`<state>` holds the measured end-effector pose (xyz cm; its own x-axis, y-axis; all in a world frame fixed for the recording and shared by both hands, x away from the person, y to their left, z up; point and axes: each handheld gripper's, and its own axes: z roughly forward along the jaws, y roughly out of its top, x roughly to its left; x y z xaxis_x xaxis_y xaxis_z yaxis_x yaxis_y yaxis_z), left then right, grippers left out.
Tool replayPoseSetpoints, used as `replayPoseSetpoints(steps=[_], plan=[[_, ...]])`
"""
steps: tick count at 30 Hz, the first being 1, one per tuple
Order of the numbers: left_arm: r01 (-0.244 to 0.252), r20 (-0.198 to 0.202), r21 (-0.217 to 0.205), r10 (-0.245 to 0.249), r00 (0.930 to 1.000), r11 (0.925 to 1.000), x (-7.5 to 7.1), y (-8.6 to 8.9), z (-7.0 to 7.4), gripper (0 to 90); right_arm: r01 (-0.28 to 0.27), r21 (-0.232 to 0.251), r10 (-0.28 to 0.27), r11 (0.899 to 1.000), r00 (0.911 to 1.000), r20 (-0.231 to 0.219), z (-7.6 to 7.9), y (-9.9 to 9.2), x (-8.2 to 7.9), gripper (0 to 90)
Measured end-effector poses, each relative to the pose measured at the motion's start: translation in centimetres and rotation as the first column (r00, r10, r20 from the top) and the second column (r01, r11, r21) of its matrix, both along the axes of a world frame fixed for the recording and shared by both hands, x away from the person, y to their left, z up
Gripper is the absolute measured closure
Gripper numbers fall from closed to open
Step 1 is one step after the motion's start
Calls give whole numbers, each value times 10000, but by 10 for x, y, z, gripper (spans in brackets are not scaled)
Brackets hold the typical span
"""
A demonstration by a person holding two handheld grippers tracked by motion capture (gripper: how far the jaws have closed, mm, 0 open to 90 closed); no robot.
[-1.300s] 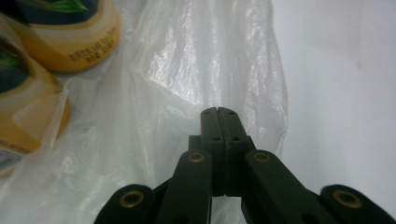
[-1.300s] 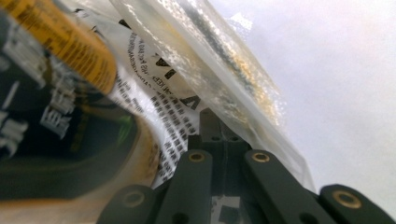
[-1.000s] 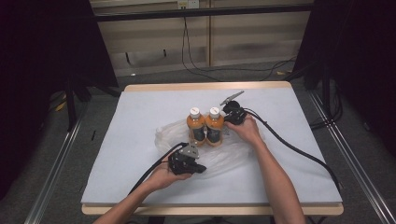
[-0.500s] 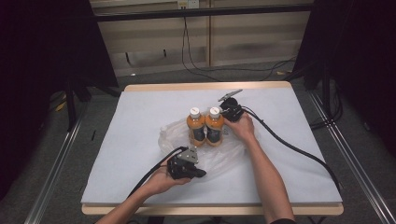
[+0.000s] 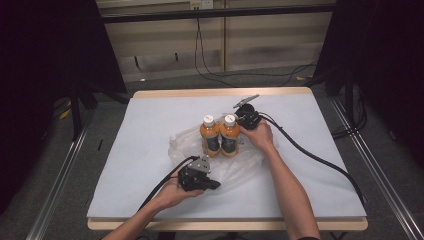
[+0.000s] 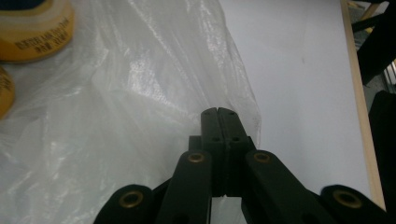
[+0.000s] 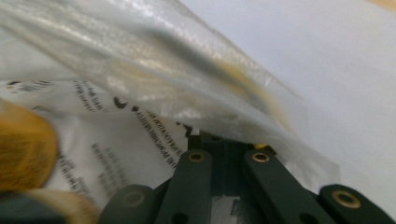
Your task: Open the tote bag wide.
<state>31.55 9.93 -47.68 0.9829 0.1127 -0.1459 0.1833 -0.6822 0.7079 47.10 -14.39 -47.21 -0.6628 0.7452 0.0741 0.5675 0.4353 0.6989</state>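
Two orange bottles with white caps stand upright, touching side by side, mid-desk on a white sheet, on a crumpled clear plastic bag that spreads out around their bases toward the near edge. Can't tell if the bag wraps up around them or just lies under. Right tool sits just beside the right-hand bottle, on its far-right side, the hand behind it; in the right gripper view film is draped over the jaw tips, bottle label print just beyond, so tips are hidden; can't tell whether they're clamped on the film. Left tool is at the near edge of the bag, well short of the bottles; in the left gripper view its jaws are pressed together right at the film's edge, looks pinched on the bag. Black cables trail off both tools across the desk. More cables on the floor behind the desk.
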Motion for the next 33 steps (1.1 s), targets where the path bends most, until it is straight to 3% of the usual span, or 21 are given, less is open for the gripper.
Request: replayPoseSetpoints(steps=[2, 5, 8, 10, 15, 17, 23, 26, 28, 31, 33], plan=[[-187, 49, -248, 188, 9998, 9995, 0, 2, 3, 900, -104, 277, 100, 9996, 9998, 156, 7, -4, -5, 900], [-461, -33, -772, 460, 9989, 9959, 2, 7, 10, 900, -192, 178, 185, 9997, 9991, 371, 16, -12, -15, 900], [-702, 255, -834, 725, 9970, 9940, 5, 13, 14, 900, -223, 341, 200, 9992, 9975, 681, 23, -25, -29, 900], [-937, 99, -1008, 951, 9954, 9905, 10, 17, 13, 900, -243, -74, 249, 9997, 9955, 915, 26, -31, -40, 900], [-1351, 170, -1431, 1389, 9902, 9804, 13, 24, 19, 888, -233, 901, 124, 9957, 9927, 1197, 33, -53, -63, 900], [-1496, 281, -1487, 1554, 9875, 9775, 15, 27, 21, 859, -295, 768, 189, 9966, 9906, 1357, 35, -58, -72, 900], [-2082, 472, -1604, 2182, 9748, 9648, 13, 40, 27, 735, -250, 728, 124, 9970, 9856, 1687, 41, -75, -100, 900], [-2249, 1054, -1659, 2440, 9640, 9602, 7, 45, 31, 623, -199, 883, 39, 9959, 9841, 1775, 46, -83, -116, 818], [-2291, 1174, -1785, 2519, 9606, 9569, 3, 48, 33, 562, -247, 877, 80, 9958, 9826, 1853, 49, -88, -127, 780], [-2652, 1337, -2052, 2954, 9460, 9421, -1, 54, 37, 430, -328, 1097, 116, 9934, 9820, 1886, 51, -95, -143, 690], [-2849, 1401, -2078, 3167, 9381, 9358, -3, 59, 40, 364, -315, 1331, 58, 9906, 9820, 1888, 52, -98, -153, 566]])
